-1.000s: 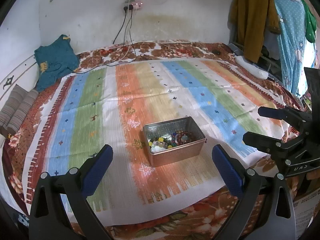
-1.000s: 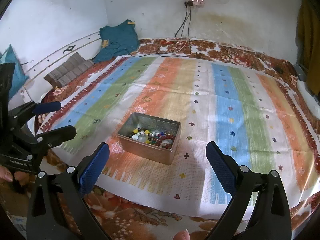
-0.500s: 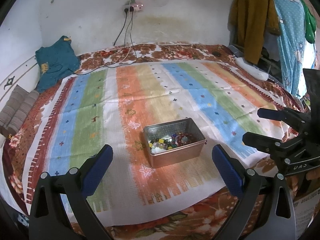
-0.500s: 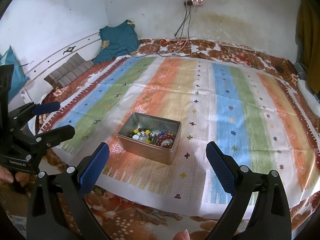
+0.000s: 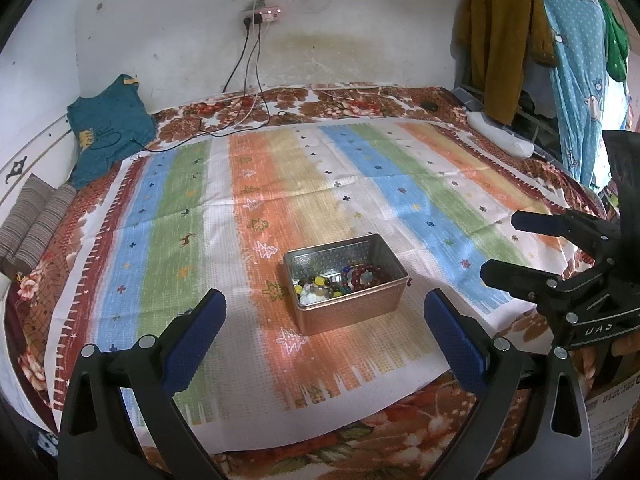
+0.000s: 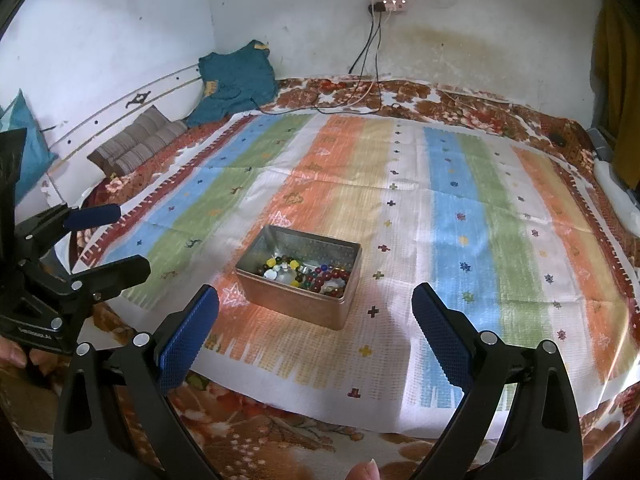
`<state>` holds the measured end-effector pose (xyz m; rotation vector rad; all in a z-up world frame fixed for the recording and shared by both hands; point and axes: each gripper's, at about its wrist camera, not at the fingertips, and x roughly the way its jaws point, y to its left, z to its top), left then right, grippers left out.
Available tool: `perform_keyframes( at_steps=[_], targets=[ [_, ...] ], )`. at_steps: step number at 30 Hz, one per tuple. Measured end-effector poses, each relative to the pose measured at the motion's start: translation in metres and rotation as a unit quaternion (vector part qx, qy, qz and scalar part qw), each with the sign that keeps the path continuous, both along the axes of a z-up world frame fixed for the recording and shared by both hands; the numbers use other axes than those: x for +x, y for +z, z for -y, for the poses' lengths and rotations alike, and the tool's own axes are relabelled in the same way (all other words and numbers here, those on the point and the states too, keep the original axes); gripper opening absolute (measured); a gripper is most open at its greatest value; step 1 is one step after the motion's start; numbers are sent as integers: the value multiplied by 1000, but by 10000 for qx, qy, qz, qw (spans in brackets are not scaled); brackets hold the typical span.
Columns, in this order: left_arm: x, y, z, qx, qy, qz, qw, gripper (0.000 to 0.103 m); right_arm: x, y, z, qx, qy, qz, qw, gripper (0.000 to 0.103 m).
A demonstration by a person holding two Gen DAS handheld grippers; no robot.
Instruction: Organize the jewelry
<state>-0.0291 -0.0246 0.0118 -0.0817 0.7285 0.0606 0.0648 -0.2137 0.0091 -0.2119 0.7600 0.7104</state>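
Observation:
A metal tin (image 5: 352,312) stands on the striped cloth (image 5: 180,248) near the bed's front edge; it also shows in the right wrist view (image 6: 296,304). Inside lie mixed beads and a dark red bead bracelet (image 5: 366,276), which also shows in the right wrist view (image 6: 332,278). My left gripper (image 5: 324,320) is open and empty, held just short of the tin. My right gripper (image 6: 316,316) is open and empty, also short of the tin. Each gripper shows in the other's view: the right gripper (image 5: 504,248) at the right edge, the left gripper (image 6: 124,240) at the left edge.
A teal garment (image 5: 108,132) and striped cushions (image 5: 32,224) lie at the bed's far left. Cables (image 5: 240,120) run from a wall socket onto the bed. Clothes (image 5: 520,40) hang at the far right. A white object (image 5: 500,136) lies on the right side.
Both views have tilted slightly, so the tin sits a little lower in frame. Both grippers stay open and empty.

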Motion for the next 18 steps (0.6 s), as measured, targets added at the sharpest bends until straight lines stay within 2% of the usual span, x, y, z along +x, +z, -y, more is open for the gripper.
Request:
perform_keyframes(
  at_steps=[18],
  targets=[
    [0, -4, 0, -80, -67, -71, 9999, 97, 2, 2, 2, 44, -29, 3, 10000, 98]
  ],
)
